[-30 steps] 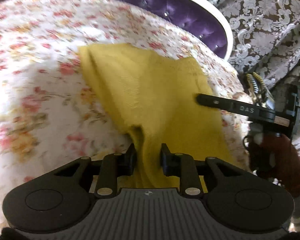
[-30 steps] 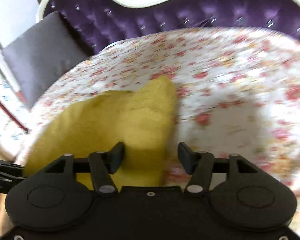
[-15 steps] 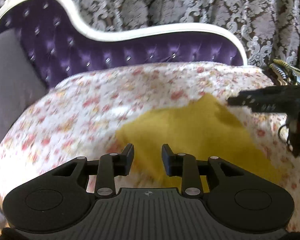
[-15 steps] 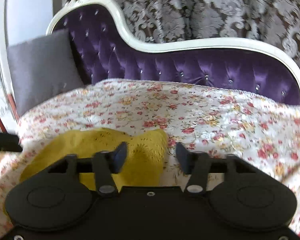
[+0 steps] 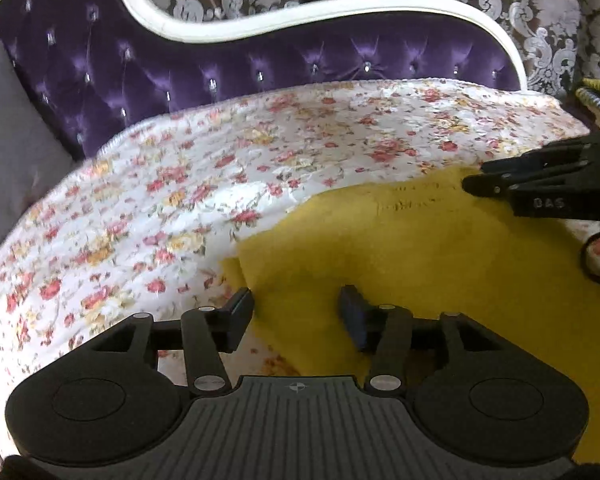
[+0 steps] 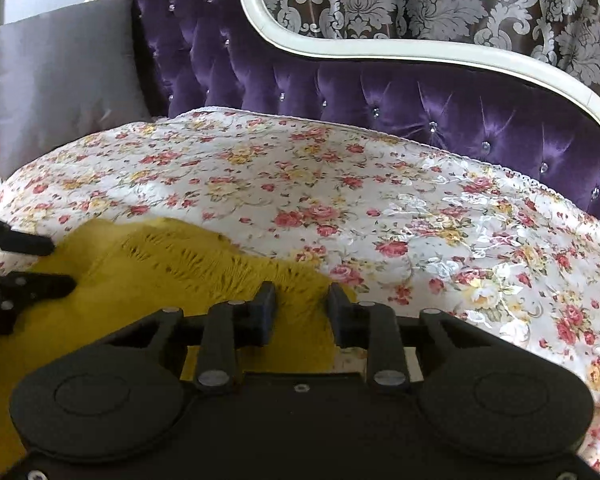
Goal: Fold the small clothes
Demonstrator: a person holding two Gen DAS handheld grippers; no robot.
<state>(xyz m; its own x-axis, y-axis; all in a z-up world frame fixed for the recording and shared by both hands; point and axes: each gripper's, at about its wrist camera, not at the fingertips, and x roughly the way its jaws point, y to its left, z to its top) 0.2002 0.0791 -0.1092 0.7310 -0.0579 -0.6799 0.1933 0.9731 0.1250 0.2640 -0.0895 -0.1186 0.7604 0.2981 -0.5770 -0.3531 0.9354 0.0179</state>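
A mustard-yellow knit garment (image 5: 420, 264) lies flat on the floral bedspread (image 5: 180, 200), near its front edge. It also shows in the right wrist view (image 6: 160, 292). My left gripper (image 5: 298, 312) is open and empty, its jaws over the garment's left corner. My right gripper (image 6: 300, 314) is open and empty, its jaws over the garment's right corner. The right gripper shows from the side at the right of the left wrist view (image 5: 540, 188). The left gripper shows at the left edge of the right wrist view (image 6: 20, 268).
A purple tufted headboard (image 6: 380, 92) with a white frame stands behind the bedspread (image 6: 340, 200). A grey pillow (image 6: 60, 80) leans at the far left. Patterned curtains (image 6: 460, 0) hang behind.
My left gripper has let go of the garment and opened. Both grippers have drawn back and tilted up, so the headboard comes into view. The garment now lies flat.
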